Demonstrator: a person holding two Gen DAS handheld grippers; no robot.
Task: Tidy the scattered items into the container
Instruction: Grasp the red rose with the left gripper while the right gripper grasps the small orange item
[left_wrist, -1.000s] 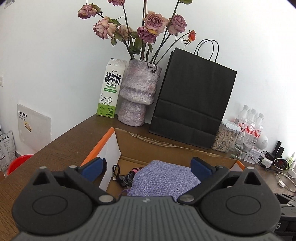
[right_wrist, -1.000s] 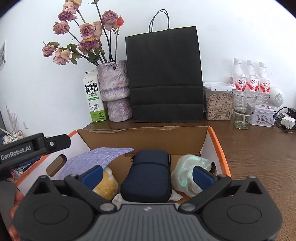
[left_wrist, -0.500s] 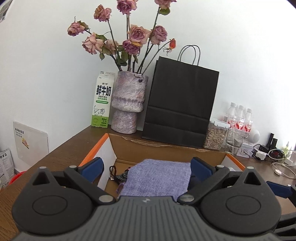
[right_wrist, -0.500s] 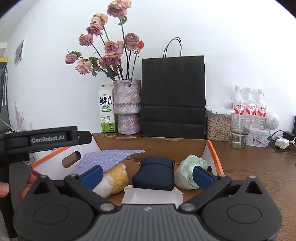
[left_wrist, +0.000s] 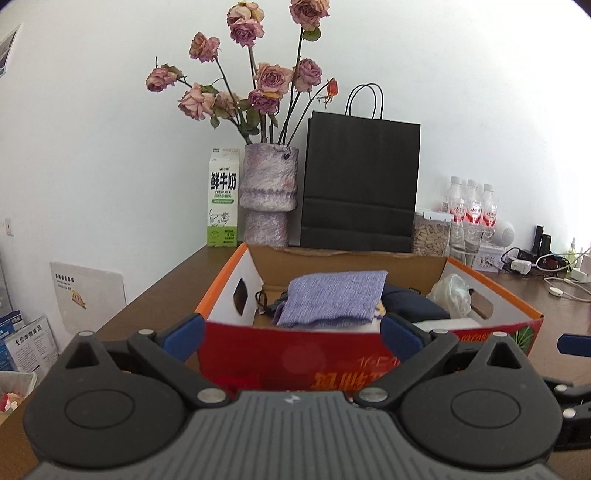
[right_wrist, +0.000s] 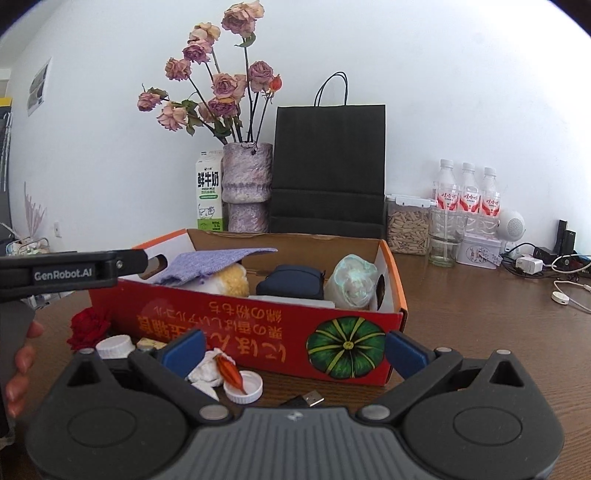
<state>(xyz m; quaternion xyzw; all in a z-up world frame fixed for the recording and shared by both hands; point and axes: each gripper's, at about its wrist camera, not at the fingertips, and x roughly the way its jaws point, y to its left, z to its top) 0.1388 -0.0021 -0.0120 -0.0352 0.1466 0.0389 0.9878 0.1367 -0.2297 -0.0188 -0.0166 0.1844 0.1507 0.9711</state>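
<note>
The left gripper (left_wrist: 291, 334) is held with its blue-padded fingers spread wide and empty, in front of the near red wall of the cardboard box (left_wrist: 332, 365). The right gripper (right_wrist: 293, 350) is likewise spread and empty, low over the wooden table (right_wrist: 480, 314) before the same box (right_wrist: 258, 332), whose front shows a printed green pumpkin. The left gripper's black body, marked GenRobot.AI, shows at the left edge of the right wrist view, with a person's hand (right_wrist: 18, 362) on its handle.

Inside the box, a lilac fabric pouch (left_wrist: 332, 297) lies on top at the left, over a yellow plush item (right_wrist: 234, 280). A dark navy case (right_wrist: 290, 282) sits in the middle, and a crumpled pale plastic bag (right_wrist: 352, 282) is against the right wall. A white flat item lies along the near wall.

Still on the table, between the right gripper and the box, lie a red fabric rose (right_wrist: 88, 326), a white-capped bottle (right_wrist: 114, 345), a crumpled white tissue (right_wrist: 207, 373), an orange-red petal resting in a white bottle cap (right_wrist: 243, 387) and a USB plug (right_wrist: 310, 398).
</note>
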